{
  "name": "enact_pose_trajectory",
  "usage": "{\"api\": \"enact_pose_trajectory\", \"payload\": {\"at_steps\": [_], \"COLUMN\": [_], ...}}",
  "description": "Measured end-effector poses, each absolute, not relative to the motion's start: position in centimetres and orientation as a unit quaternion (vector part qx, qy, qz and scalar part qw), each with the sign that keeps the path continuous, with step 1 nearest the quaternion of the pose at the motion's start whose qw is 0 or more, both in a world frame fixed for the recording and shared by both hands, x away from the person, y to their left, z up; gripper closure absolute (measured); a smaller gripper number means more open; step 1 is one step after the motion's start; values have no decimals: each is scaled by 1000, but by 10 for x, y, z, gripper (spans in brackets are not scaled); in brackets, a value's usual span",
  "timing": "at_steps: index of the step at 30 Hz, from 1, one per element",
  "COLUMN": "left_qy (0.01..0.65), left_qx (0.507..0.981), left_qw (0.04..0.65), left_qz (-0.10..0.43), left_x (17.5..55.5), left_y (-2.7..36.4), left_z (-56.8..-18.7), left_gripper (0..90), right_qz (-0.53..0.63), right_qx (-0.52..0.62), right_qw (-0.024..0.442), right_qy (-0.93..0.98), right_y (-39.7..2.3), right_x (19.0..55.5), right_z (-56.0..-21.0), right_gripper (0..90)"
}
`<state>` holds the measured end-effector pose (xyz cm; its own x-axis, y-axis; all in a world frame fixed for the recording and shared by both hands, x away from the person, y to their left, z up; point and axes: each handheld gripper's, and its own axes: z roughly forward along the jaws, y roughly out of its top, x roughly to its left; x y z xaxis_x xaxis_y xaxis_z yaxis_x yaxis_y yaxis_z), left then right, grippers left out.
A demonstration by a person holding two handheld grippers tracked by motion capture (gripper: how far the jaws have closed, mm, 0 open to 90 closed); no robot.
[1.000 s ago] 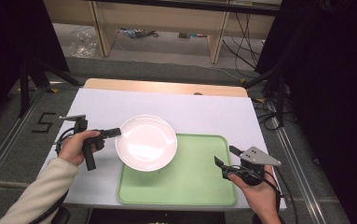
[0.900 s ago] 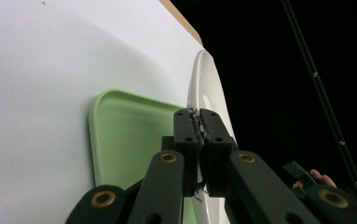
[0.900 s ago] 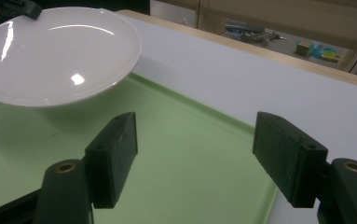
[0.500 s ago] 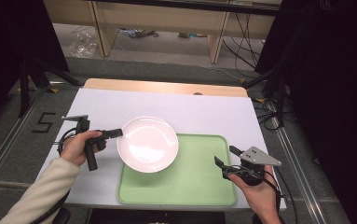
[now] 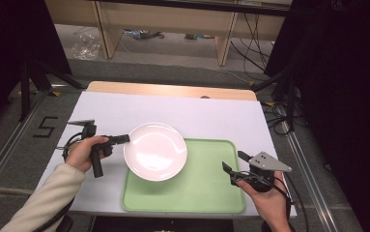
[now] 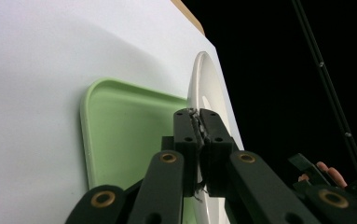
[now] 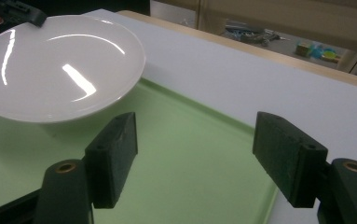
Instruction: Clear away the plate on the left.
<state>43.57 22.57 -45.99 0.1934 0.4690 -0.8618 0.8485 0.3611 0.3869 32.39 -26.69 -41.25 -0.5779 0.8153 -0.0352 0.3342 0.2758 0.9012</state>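
A white plate (image 5: 156, 151) hangs over the left part of the green tray (image 5: 202, 193), lifted off it with a shadow beneath. My left gripper (image 5: 124, 138) is shut on the plate's left rim; in the left gripper view its jaws (image 6: 197, 116) pinch the rim (image 6: 199, 79) edge-on, with the tray (image 6: 120, 130) behind. My right gripper (image 5: 233, 162) stands open at the tray's right edge, nothing between its fingers. In the right gripper view its jaws (image 7: 195, 158) are spread wide above the tray (image 7: 181, 116), facing the plate (image 7: 50, 70).
The tray lies at the front of a white table top (image 5: 173, 108) with a wooden strip along its far edge. Beyond the table are shelf legs and cables on the floor (image 5: 144, 36). White surface is free behind and to the left of the plate.
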Motion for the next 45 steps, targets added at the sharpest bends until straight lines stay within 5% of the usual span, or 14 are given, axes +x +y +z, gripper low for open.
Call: {"api": "enact_pose_trajectory", "payload": {"at_steps": [45], "left_qy": [607], "left_qx": [576], "left_qw": [519], "left_qz": [-174], "left_x": [438], "left_y": [195], "left_z": [-467], "left_gripper": [851], "right_qz": [468], "right_qx": [375], "right_qw": [262], "right_qy": [756], "right_y": [-268], "right_x": [324], "right_z": [-412], "right_gripper": [322]}}
